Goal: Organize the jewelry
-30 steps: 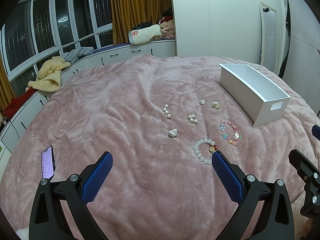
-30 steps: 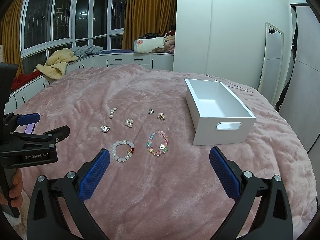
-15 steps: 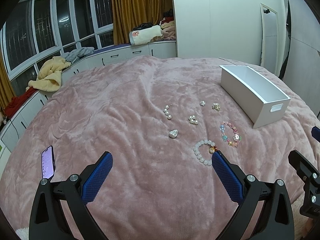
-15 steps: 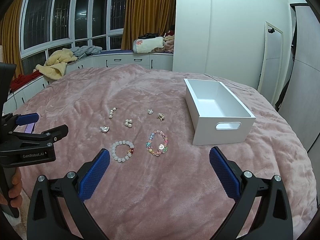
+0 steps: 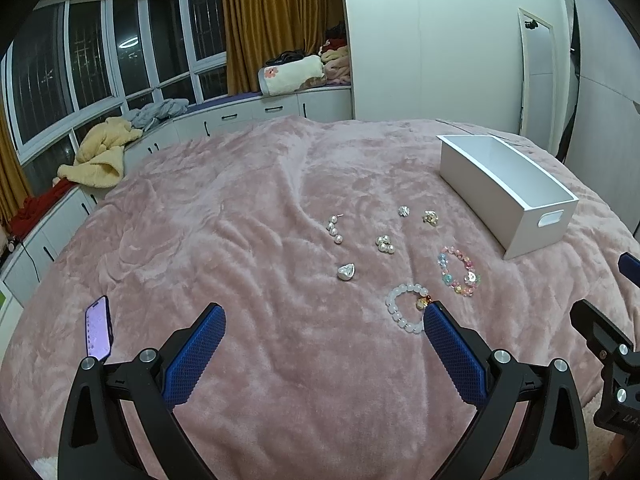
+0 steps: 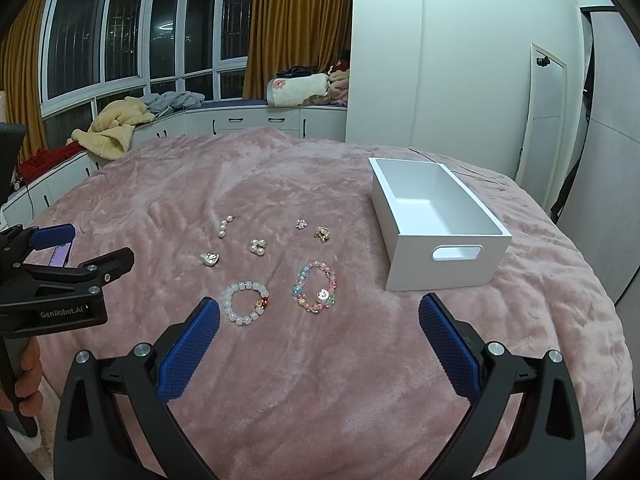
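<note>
2 bracelets (image 6: 280,299) before 5 small pieces (image 6: 258,247) on blanket (image 6: 320,380), box (image 6: 438,258) right

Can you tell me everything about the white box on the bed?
The box is white, long and rectangular, with no lid, and looks like painted wood or plastic. Its near end has an oval handle slot cut through it. Inside it looks empty, though the near corner is hidden. It sits flat on the pink blanket, to the right of the jewelry, with its long side running away from the cameras. Nothing but the blanket touches it; neither claw is near it.
</note>
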`<state>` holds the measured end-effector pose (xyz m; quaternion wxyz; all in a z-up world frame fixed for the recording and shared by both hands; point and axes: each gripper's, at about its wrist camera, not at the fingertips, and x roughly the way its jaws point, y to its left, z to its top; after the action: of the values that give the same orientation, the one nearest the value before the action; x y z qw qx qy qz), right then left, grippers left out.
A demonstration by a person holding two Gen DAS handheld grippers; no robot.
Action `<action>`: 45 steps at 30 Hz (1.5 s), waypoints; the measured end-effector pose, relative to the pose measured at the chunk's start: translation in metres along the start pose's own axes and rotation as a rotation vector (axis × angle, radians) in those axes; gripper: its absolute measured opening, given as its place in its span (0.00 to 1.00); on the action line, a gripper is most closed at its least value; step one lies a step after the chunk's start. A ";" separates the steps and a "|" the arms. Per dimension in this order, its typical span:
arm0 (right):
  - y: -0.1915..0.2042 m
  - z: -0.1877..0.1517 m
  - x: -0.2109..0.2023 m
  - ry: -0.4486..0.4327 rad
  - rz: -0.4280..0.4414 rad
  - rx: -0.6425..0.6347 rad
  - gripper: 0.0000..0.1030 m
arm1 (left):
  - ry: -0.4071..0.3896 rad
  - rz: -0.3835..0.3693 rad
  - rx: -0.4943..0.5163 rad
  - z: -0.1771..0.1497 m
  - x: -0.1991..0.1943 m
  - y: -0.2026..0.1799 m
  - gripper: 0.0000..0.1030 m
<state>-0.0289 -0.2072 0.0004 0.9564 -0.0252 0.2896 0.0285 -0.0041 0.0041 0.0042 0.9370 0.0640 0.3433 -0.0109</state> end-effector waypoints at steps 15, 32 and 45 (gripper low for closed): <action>0.003 0.007 0.005 0.011 -0.008 -0.009 0.96 | 0.001 -0.011 0.010 0.001 -0.002 -0.002 0.97; -0.008 0.046 0.073 0.141 0.061 0.004 0.96 | 0.072 -0.046 0.044 0.036 0.052 0.006 0.97; -0.013 0.047 0.151 0.207 0.070 -0.037 0.85 | 0.145 -0.092 0.134 0.046 0.141 -0.004 0.95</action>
<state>0.1234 -0.2112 -0.0439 0.9191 -0.0355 0.3871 0.0644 0.1329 -0.0028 -0.0530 0.9018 0.1112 0.4112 -0.0721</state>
